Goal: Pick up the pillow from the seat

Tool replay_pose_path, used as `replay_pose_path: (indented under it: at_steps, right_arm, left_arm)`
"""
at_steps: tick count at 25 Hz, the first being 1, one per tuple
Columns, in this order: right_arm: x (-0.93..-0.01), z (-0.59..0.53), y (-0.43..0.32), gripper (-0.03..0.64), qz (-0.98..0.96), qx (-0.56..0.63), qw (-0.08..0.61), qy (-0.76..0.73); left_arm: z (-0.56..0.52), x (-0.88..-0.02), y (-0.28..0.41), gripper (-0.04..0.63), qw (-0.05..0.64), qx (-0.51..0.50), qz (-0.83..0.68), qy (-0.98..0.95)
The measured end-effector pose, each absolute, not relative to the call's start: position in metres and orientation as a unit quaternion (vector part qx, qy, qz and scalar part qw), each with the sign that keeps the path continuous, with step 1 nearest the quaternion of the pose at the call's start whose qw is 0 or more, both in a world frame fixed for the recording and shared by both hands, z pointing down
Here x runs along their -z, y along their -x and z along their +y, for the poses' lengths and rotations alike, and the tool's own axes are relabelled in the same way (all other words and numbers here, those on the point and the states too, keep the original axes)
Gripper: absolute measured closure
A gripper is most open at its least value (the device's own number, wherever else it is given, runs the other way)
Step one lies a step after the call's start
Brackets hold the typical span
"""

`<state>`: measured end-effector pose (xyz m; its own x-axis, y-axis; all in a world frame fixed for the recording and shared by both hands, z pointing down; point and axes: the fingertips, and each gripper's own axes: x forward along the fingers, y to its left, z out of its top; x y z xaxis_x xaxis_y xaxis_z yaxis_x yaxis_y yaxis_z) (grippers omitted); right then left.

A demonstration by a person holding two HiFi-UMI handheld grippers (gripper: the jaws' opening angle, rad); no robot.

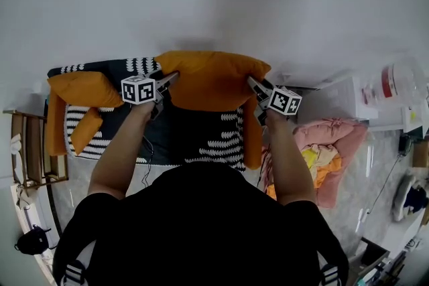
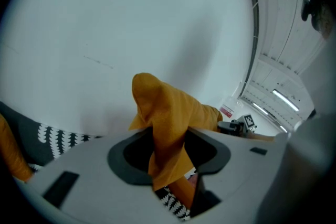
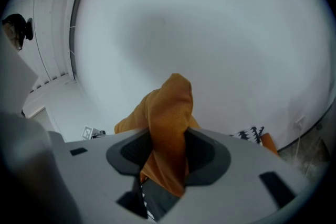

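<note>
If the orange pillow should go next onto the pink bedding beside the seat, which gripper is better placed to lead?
Right, probably. The right gripper, shut on a corner of the pillow, is on the side of the pink bedding; the left gripper holds the far corner.

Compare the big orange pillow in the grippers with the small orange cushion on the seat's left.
The pillow is far larger; the small cushion is narrow. The pillow is pinched at its corners by the left gripper and right gripper; the small cushion lies untouched on the patterned seat. Both are plain orange.
</note>
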<state>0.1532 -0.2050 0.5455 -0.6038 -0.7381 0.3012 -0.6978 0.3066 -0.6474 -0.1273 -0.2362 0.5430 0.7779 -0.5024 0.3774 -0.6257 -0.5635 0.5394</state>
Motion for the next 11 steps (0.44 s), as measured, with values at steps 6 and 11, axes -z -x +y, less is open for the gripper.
replay_pose_path:
  at_steps: [6,11]
  right_arm:
    - [-0.538,-0.185,-0.158,0.437,0.813,0.376,0.021,0.443]
    - [-0.533,-0.166,-0.150,0.437,0.815,0.377,0.020,0.439]
  left_arm:
    - [-0.219,-0.530,0.127,0.411,0.333,-0.090,-0.316,-0.884]
    - [-0.199,-0.528,0.133,0.411,0.337,-0.092,-0.313,-0.883]
